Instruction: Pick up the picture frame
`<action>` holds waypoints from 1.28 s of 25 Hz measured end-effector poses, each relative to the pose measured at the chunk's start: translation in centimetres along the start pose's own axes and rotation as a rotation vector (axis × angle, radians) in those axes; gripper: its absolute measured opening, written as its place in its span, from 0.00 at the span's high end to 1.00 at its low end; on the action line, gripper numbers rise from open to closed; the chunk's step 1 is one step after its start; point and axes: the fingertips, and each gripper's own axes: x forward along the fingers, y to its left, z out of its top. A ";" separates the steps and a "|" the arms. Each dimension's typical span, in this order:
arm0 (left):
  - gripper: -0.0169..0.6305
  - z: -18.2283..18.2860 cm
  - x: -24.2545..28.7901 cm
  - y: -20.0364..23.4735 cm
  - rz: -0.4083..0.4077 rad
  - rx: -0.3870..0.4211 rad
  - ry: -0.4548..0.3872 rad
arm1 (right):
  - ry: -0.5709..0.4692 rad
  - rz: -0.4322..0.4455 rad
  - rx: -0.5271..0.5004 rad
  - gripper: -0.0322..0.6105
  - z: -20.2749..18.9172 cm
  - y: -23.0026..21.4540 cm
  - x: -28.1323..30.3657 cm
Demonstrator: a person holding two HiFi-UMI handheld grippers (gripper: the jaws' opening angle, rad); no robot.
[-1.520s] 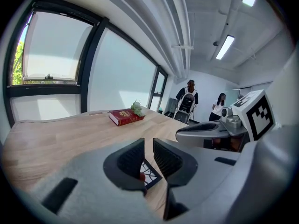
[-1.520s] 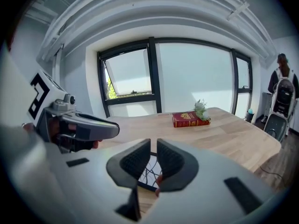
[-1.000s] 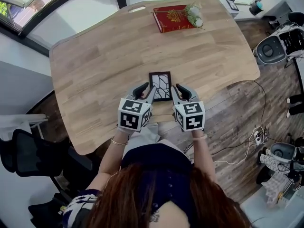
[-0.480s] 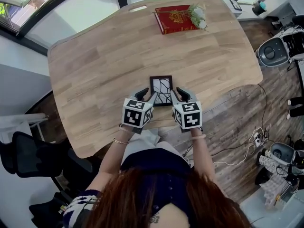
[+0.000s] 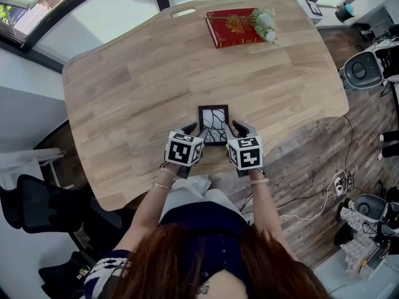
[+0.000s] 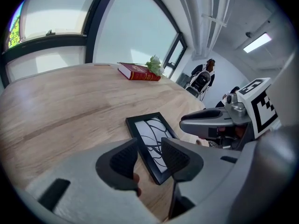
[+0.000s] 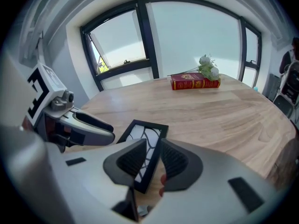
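Left gripper [image 6: 149, 155], jaws just opening, and right gripper [image 7: 154, 160], jaws apart, each straddle one side edge of the picture frame [image 5: 214, 123].

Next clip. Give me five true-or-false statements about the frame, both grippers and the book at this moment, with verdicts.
1. The picture frame lies flat on the table. True.
2. The left gripper is clamped on the frame. False: its jaws stand apart, having just been opening, with the frame's edge between them.
3. White flowers lie on the red book. True.
4. The right gripper holds the book. False: its jaws are open over the frame's other edge.
5. Both grippers sit on one side of the frame. False: they flank it.
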 end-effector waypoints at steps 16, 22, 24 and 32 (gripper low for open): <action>0.74 -2.8 2.3 0.9 -0.002 -0.116 0.087 | 0.051 0.029 0.093 0.80 -2.0 -0.5 2.6; 0.75 -2.8 2.6 1.3 0.008 -0.110 0.089 | 0.064 0.048 0.139 0.80 -2.6 -0.8 3.2; 0.76 -2.8 2.6 1.2 0.007 -0.097 0.093 | 0.071 0.053 0.149 0.80 -3.0 -0.7 3.2; 0.79 -2.6 2.9 1.0 0.026 -0.093 0.083 | 0.078 0.062 0.207 0.81 -3.3 -0.5 3.4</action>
